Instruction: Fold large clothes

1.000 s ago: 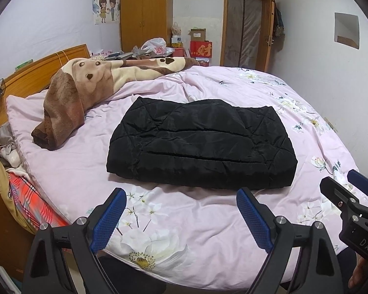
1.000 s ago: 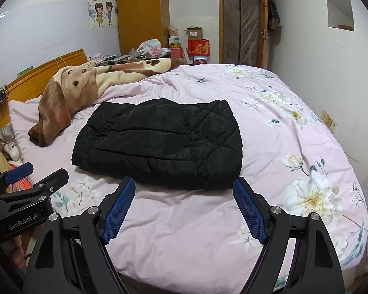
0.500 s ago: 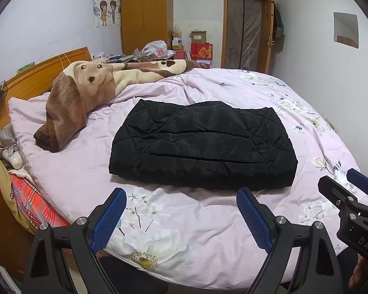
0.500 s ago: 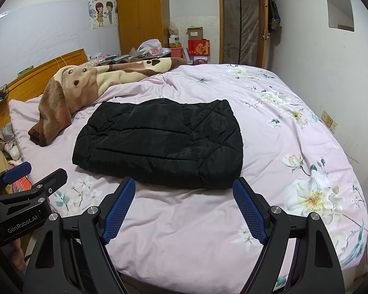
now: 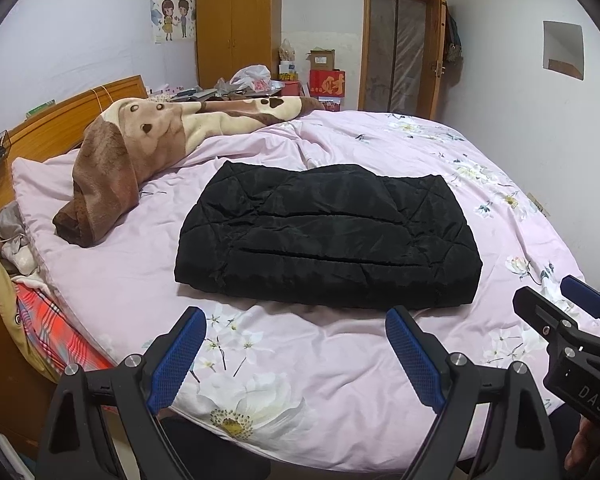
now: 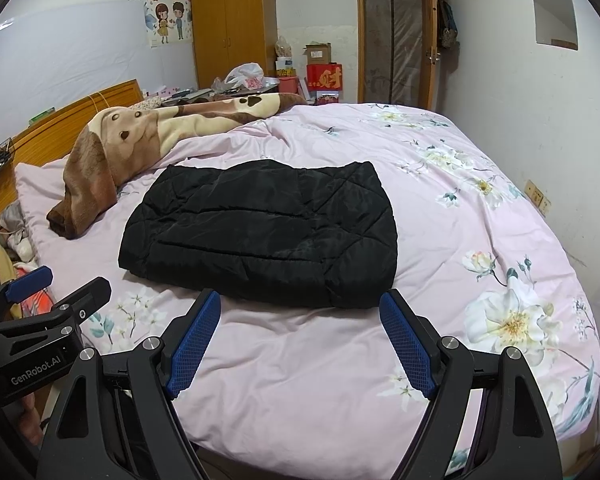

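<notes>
pink bed [image 5: 300, 360] | folded black jacket [image 5: 328, 240] centered | left gripper [image 5: 296, 352], right gripper [image 6: 300, 338] fingers apart, empty

The folded jacket [image 5: 324, 236] is black with diamond quilting, on a pale pink duvet [image 5: 340, 360] printed with white flowers. The blanket [image 5: 112, 168] is brown and cream with dark spots; gripper pads [image 6: 194, 338] are blue.

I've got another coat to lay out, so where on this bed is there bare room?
Free: the pink floral duvet between the folded black quilted jacket and the wall side, and the strip between the jacket and the open tongs. Crowded: the headboard side, where the brown dog-print fleece blanket lies bunched.
</notes>
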Motion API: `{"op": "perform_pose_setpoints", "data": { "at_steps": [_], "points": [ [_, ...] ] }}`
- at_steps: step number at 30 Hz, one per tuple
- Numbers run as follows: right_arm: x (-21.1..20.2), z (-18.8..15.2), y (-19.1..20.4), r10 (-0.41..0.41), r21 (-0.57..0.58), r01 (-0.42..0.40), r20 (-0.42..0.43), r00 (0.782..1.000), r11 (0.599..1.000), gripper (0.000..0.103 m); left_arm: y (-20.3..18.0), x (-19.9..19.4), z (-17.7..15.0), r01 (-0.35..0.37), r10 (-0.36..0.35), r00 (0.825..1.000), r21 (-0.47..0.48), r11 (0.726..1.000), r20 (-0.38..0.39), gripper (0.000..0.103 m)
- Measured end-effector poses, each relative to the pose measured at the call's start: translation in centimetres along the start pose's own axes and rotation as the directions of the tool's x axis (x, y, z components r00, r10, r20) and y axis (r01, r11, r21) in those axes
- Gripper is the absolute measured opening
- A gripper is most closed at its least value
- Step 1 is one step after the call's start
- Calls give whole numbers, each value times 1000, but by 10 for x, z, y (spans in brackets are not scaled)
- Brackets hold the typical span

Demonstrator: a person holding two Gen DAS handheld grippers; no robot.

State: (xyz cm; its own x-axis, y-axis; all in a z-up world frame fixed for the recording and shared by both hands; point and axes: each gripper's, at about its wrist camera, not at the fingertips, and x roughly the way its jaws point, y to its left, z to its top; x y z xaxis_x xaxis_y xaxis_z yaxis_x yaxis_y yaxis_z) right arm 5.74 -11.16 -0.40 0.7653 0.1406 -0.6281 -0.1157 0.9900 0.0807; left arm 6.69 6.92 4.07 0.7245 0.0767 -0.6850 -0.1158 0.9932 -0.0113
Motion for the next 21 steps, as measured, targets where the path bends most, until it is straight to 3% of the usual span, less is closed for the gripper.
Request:
{"op": "perform_pose_setpoints", "data": {
  "at_steps": [21],
  "points": [
    [1, -3, 0, 4, -4, -4, -8, 1000, 1000, 82, 5, 5, -2, -13, 13, 1000, -9, 1000, -11, 91]
  ]
}}
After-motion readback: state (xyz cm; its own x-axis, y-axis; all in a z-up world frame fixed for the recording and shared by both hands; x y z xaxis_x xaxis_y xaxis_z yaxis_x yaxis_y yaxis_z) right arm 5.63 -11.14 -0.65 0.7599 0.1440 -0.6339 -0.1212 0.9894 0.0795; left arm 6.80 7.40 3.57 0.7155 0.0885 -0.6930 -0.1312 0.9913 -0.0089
